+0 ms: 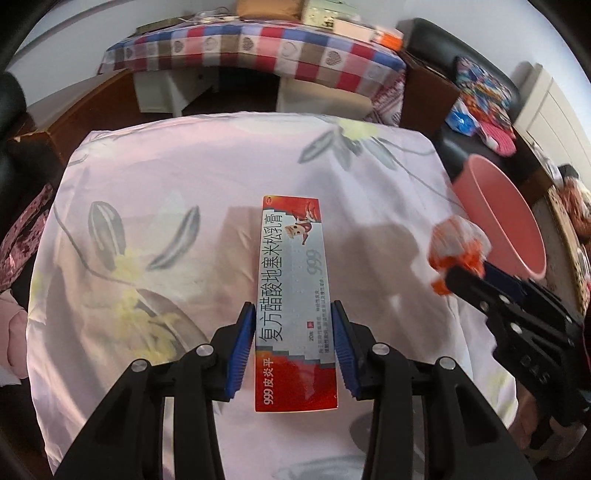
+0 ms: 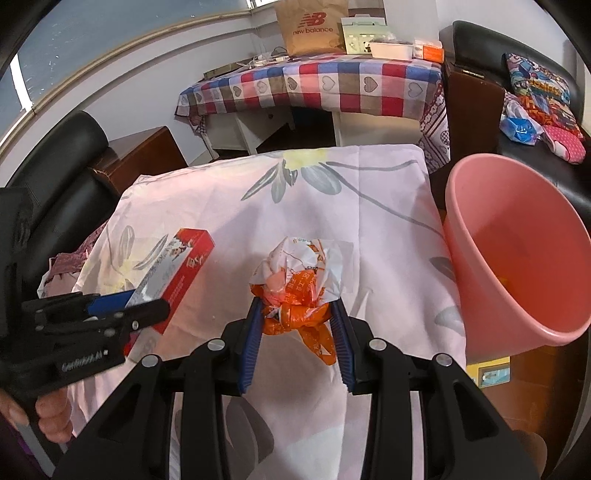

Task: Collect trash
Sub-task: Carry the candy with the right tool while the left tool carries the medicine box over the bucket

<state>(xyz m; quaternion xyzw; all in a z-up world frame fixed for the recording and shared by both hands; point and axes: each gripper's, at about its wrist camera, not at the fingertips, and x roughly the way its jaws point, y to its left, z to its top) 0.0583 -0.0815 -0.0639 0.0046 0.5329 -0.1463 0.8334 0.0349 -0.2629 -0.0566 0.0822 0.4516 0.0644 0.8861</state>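
- My left gripper (image 1: 293,345) is clamped on the long red-and-silver cardboard ointment box (image 1: 291,295), lifted above the floral pink cloth (image 1: 184,177); held near one end, it could pivot loose.
- My right gripper (image 2: 295,332) pinches the crumpled orange-and-white plastic bag (image 2: 301,284); it may snag beside the pink plastic bin (image 2: 517,258).

"复方醋酸地塞米松乳膏", "999" and "999皮炎平" are printed on the red-and-silver ointment box (image 1: 295,295). "new balance" is read on the brown paper bag (image 2: 312,26).
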